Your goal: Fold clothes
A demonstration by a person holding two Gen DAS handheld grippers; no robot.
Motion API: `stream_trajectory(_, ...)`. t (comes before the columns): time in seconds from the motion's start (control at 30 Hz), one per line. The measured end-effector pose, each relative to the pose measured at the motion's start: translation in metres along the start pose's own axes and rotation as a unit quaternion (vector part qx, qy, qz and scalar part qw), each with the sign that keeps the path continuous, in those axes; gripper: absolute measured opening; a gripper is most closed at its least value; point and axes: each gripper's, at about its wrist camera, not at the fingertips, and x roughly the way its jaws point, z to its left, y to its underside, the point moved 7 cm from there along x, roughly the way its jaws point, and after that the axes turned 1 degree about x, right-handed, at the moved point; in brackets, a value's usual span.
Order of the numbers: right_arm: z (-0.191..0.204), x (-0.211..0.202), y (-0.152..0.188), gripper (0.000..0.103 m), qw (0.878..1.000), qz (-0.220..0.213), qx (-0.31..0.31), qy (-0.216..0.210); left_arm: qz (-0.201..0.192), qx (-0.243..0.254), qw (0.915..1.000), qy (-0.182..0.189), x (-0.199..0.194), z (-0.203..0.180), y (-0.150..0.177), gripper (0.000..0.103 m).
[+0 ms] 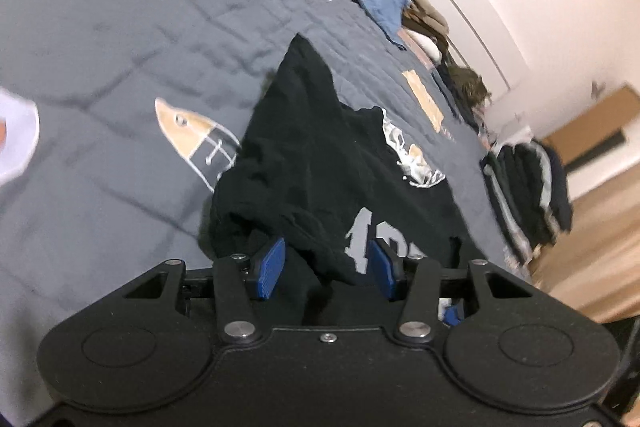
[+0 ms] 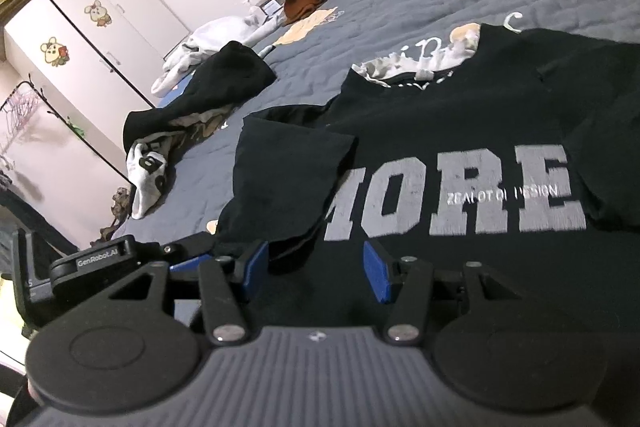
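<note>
Right wrist view shows the black T-shirt [image 2: 460,131] spread on the grey quilted bedspread [image 2: 400,11], one sleeve [image 2: 288,163] lying folded inward. The right gripper [image 2: 316,273] stands wide over the hem; the left gripper [image 1: 326,269] is likewise wide, with fabric between its pads. Pinch both hem corners evenly, so the fold lands square.

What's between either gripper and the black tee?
Nothing visible. The left gripper has black tee fabric bunched between its open jaws; the right gripper is open right at the tee's hem. Other clothes lie farther off on the bed.
</note>
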Motion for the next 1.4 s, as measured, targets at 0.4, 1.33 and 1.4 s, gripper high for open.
stream_trajectory(0.4,-0.003,0.069,-0.043,0.052,1.000,0.024,-0.018,-0.004,0.023,-0.106,0.9936,0.032,0.015,0.012,0.005,0.046)
stream_trajectory(1.33,-0.021,0.140,-0.070,0.011,0.999,0.011,0.042,-0.024,-0.012,-0.132,0.9910,0.018,0.033,0.014,0.012,0.007)
stream_trajectory(1.4,-0.021,0.137,-0.072,0.007,0.998,0.008,0.058,-0.029,-0.014,-0.122,0.9923,0.016,0.031,0.009,0.012,0.007)
